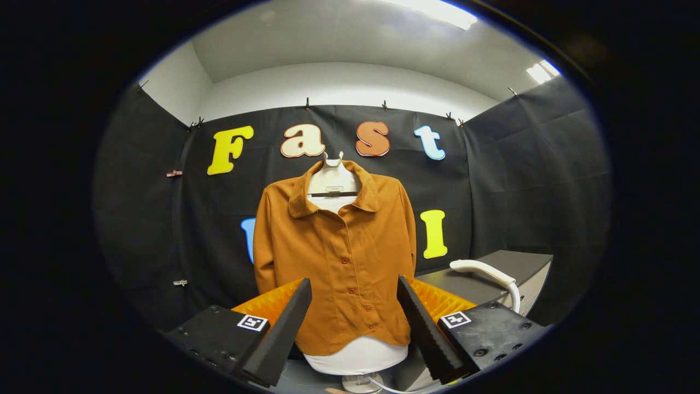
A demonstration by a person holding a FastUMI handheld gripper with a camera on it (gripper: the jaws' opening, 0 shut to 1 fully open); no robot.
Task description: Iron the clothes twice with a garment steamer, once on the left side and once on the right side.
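An orange button-front shirt (334,262) hangs on a white mannequin torso (358,355), straight ahead of the gripper (354,328), whose two fingers stand spread wide with nothing between them but the shirt's hem farther off. Right of the shirt, a white garment steamer head (481,269) lies on a dark cabinet (508,262), its hose curving down.

Open air lies between the spread gripper (354,328) and the shirt (336,262) on its mannequin; the steamer head (484,271) (hose trailing down) rests unobstructed on the cabinet (525,262) beside it.
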